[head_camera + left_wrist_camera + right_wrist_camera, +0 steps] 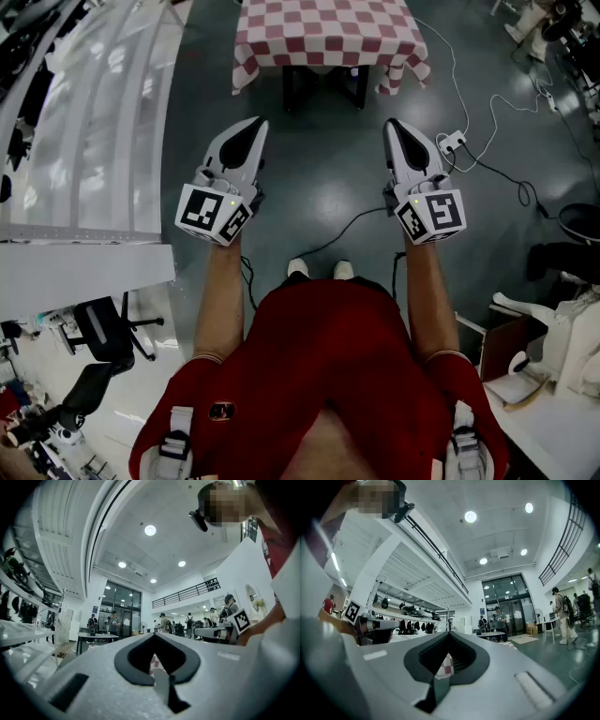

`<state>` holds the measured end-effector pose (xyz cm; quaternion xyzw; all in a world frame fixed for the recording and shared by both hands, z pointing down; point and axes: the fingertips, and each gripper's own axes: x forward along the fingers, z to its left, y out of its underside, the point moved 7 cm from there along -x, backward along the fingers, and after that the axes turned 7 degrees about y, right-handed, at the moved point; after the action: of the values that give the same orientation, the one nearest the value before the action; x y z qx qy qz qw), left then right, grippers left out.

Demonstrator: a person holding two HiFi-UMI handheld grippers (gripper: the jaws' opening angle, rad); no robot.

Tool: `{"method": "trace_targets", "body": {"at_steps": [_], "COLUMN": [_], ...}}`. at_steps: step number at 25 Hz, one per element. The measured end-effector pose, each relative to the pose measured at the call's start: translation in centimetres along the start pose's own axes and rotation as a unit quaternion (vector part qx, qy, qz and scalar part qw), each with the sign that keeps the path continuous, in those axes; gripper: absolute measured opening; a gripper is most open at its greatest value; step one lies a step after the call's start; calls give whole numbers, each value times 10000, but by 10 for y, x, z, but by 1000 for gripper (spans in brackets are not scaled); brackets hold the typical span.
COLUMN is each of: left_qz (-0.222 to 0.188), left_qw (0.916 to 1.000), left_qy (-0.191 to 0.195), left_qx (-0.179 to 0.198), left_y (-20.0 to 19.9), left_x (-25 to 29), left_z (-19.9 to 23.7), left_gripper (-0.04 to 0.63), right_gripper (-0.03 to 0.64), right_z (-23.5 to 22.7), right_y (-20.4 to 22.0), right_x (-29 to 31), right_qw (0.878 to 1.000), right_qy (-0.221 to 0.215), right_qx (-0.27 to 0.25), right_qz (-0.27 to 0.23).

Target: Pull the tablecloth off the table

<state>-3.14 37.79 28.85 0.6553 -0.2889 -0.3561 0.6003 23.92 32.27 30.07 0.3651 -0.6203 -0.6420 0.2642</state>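
A red-and-white checked tablecloth [323, 33] covers a table at the top of the head view, its edges hanging down on all sides. Both grippers are held out level over the floor, short of the table and apart from the cloth. My left gripper [257, 124] is shut with nothing in it. My right gripper [390, 124] is likewise shut and empty. In the left gripper view a small patch of the cloth [152, 663] shows through the gap behind the jaws. The right gripper view gives the same glimpse of the cloth [447, 663].
The table's dark base [323, 89] stands under the cloth. A white shelf unit [84, 141] runs along the left. A power strip [453, 142] and cables [497, 173] lie on the grey floor at right. An office chair [103, 333] is behind at the left, a desk [553, 422] at the right.
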Motion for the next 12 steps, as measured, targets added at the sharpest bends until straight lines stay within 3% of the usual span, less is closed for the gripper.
{"method": "trace_targets", "body": {"at_steps": [12], "left_qz": [-2], "left_qw": [9999], "left_qy": [122], "left_qx": [-42], "left_y": [2], "left_x": [-22], "left_z": [25], "left_gripper": [3], "right_gripper": [12], "right_z": [24], "right_y": [7], "right_x": [10], "right_qw": [9997], "right_qy": [242], "right_qx": [34], "right_qz": [64]}}
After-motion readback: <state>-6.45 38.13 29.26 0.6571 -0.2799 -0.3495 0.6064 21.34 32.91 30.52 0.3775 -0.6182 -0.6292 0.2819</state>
